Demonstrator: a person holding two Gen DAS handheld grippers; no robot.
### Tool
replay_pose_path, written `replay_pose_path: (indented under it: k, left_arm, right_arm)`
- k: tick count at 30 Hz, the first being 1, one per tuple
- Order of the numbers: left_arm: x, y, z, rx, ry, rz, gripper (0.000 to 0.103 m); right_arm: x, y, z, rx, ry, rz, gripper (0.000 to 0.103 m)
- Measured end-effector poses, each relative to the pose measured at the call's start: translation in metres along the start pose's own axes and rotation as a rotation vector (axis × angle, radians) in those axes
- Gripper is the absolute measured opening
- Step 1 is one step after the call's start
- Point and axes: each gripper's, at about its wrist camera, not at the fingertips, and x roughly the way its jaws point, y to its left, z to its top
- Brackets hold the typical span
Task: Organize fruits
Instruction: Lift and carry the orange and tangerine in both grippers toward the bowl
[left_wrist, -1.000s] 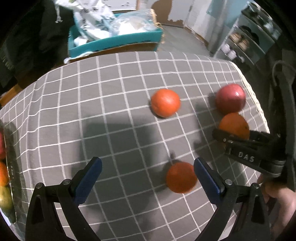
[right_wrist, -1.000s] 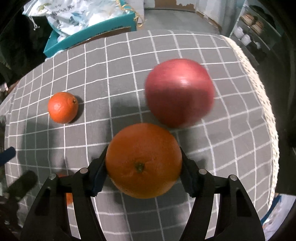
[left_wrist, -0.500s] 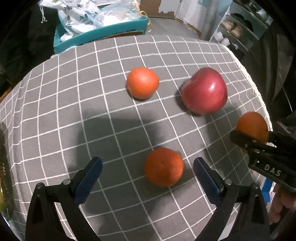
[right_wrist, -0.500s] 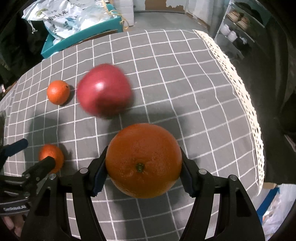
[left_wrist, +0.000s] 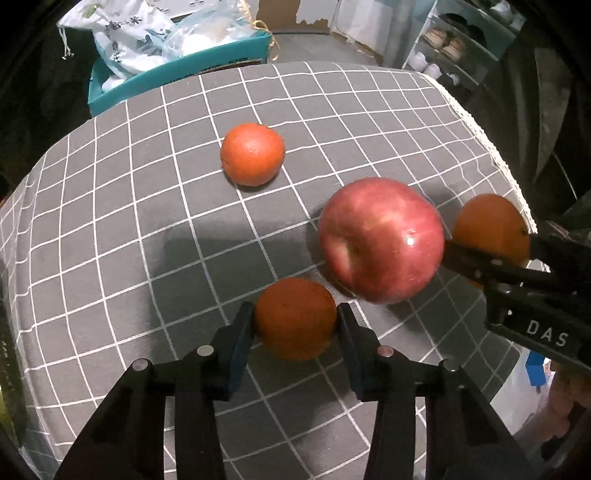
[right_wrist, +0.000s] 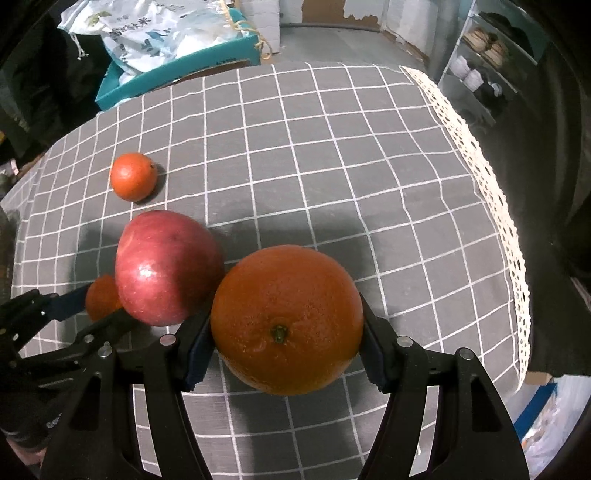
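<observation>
Left wrist view: left gripper (left_wrist: 295, 319) pinches a small orange mandarin (left_wrist: 295, 317) on the grey checked counter (left_wrist: 147, 221); right gripper (right_wrist: 286, 345) clamps a large orange (right_wrist: 286, 319). Shiny red apple (left_wrist: 380, 240) and second mandarin (left_wrist: 253, 153) lie unsorted.

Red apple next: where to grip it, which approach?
Grip the red apple across its widest middle, descending from above: it is round, stands on the tablecloth, and the held oranges crowd both sides. Both tools are occupied, so one must unload first.
</observation>
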Motion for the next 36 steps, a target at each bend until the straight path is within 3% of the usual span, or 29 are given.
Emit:
replay_pose_path:
  k: [14, 36]
  left_arm:
    - [-0.053, 0.028, 0.010, -0.076, -0.125, 0.035, 0.044]
    - [-0.146, 0.060, 0.003, -0.128, -0.307, 0.067, 0.044]
  right_arm:
    - [-0.027, 0.014, 0.008, -0.030, -0.094, 0.008, 0.067]
    - [-0.112, 0.068, 0.023, -0.136, -0.317, 0.069, 0.067]
